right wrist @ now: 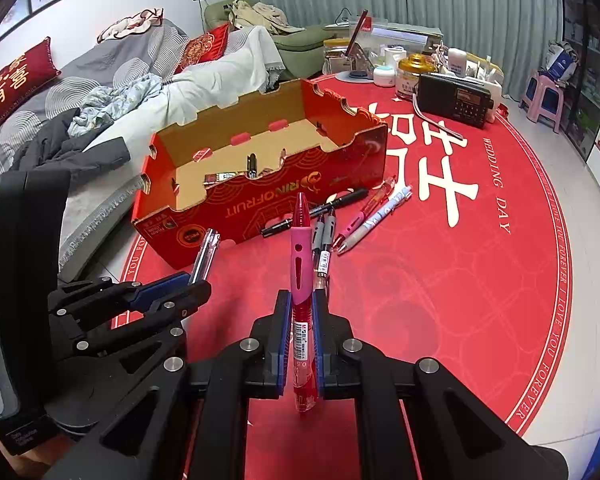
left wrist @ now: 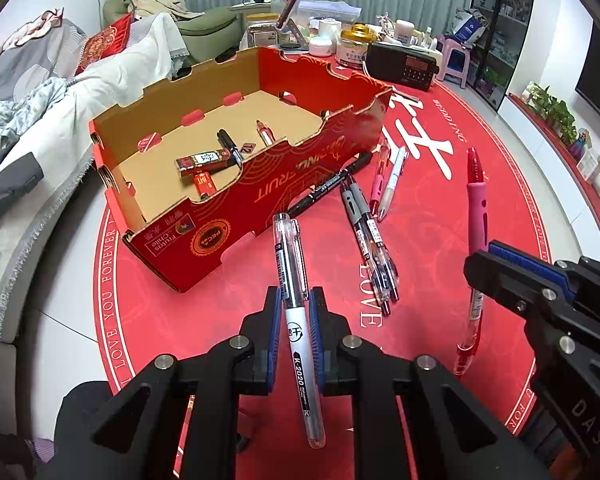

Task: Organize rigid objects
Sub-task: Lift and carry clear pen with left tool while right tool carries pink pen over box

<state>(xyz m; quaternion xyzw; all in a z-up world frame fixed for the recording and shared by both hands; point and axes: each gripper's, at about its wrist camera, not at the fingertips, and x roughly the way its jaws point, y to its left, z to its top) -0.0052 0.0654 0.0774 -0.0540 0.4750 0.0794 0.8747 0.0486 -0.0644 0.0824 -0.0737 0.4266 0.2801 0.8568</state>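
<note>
Left wrist view: the left gripper (left wrist: 294, 304) is clamped on a clear pen (left wrist: 296, 320), held above the red mat (left wrist: 440, 320) just short of the cardboard box (left wrist: 228, 216). The right gripper (right wrist: 300, 312) is clamped on a red pen with a pink grip (right wrist: 302, 264). Five pens (left wrist: 364, 200) lie loose beside the box's near wall. Two pens and two small red packets lie inside the box. Open mat stretches right of the loose pens to the bench edge (right wrist: 580, 320).
</note>
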